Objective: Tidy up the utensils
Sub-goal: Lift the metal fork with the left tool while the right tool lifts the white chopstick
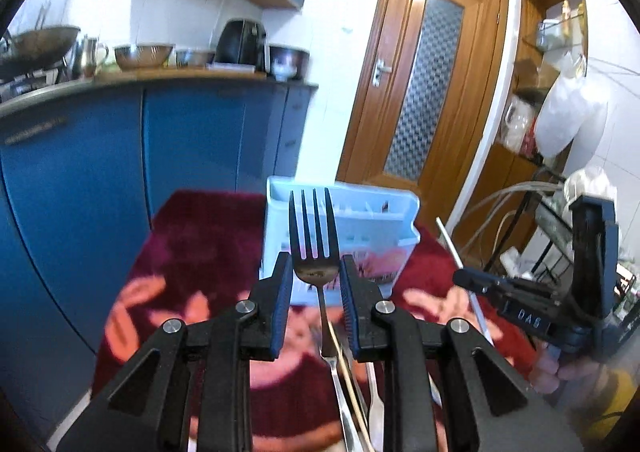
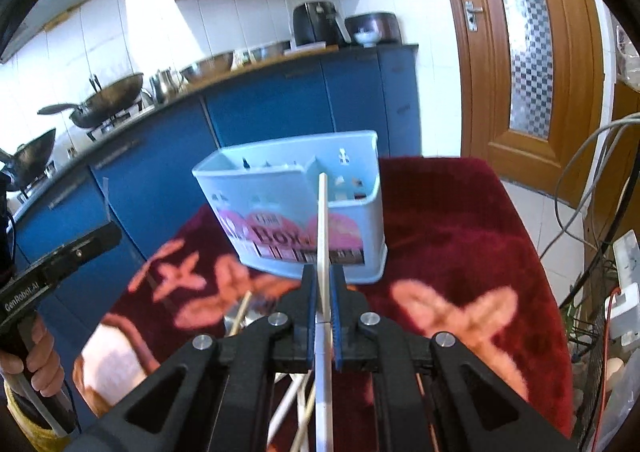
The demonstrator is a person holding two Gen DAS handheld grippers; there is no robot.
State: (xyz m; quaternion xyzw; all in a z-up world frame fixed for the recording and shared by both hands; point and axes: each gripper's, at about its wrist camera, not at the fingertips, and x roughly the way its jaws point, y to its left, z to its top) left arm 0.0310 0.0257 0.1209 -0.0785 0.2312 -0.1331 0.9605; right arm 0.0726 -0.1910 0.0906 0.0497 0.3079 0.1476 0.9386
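Ahead of both your grippers and a little below their line, the pale blue utensil caddy (image 2: pixel 296 207) stands upright on the dark red floral tablecloth (image 2: pixel 460 236), its open compartments facing up; a few items already stand inside, too small to name. That puts you in the carry step: each hand has one piece lifted and aimed toward the holder.

Your right gripper (image 2: pixel 323 288) is closed almost fully on a white chopstick (image 2: pixel 322 219), which runs forward between the pads with its tip over the caddy's right-hand part. Your left gripper (image 1: pixel 316 272) is only partly closed, and a steel fork (image 1: pixel 313 236) sits between its pads, tines forward and up; the pads do not visibly touch the fork's neck, so whether it is pinched further back I cannot tell.

More loose utensils (image 2: pixel 240 316) lie on the cloth beneath your grippers.

Next, I judge, you need to bring each tip above a compartment, tilt the piece steeply downward, and release only once it is inside the walls.
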